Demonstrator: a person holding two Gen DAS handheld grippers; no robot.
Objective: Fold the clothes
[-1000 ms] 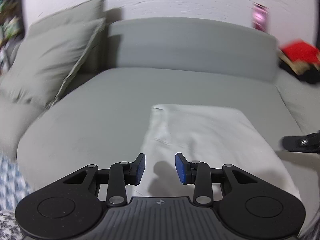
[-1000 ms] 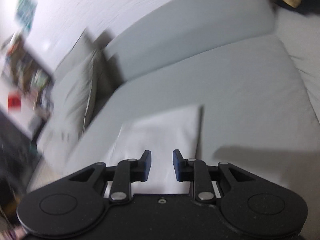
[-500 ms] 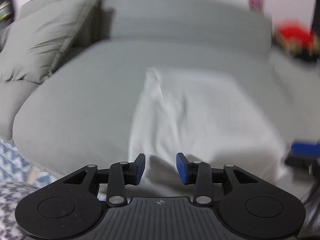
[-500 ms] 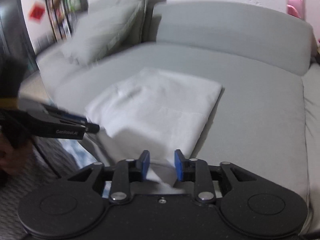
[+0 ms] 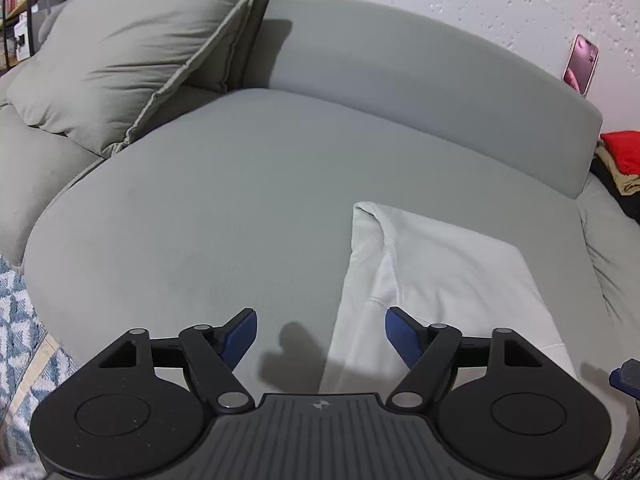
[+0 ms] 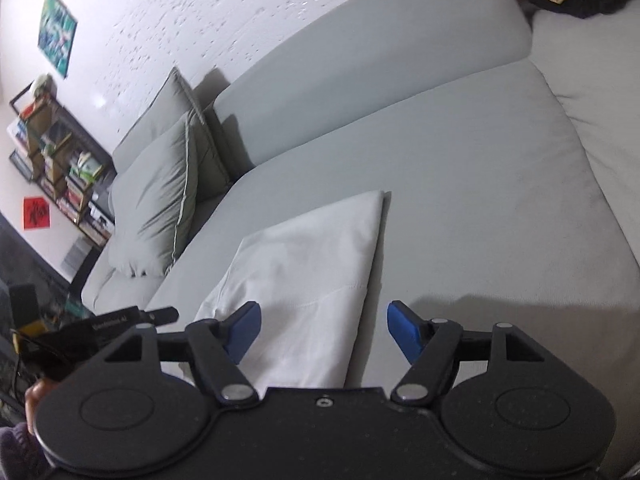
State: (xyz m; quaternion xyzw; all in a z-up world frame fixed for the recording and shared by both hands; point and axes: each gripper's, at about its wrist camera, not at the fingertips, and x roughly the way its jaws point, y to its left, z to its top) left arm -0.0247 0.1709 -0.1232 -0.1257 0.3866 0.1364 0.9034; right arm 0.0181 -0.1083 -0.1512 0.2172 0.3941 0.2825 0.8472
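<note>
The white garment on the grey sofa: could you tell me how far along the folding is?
Done: the white cloth garment lies as a flat folded rectangle on the grey sofa seat. In hand: nothing; left hand-held gripper and right hand-held gripper are open at its near edge. Left: possibly another fold.

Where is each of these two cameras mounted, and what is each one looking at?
Left wrist: on the left gripper, facing the grey sofa; the right gripper's tip shows.
Right wrist: on the right gripper, tilted over the sofa; the left gripper and a hand show.
Shared: the folded white garment, grey pillows, both grippers open.
</note>
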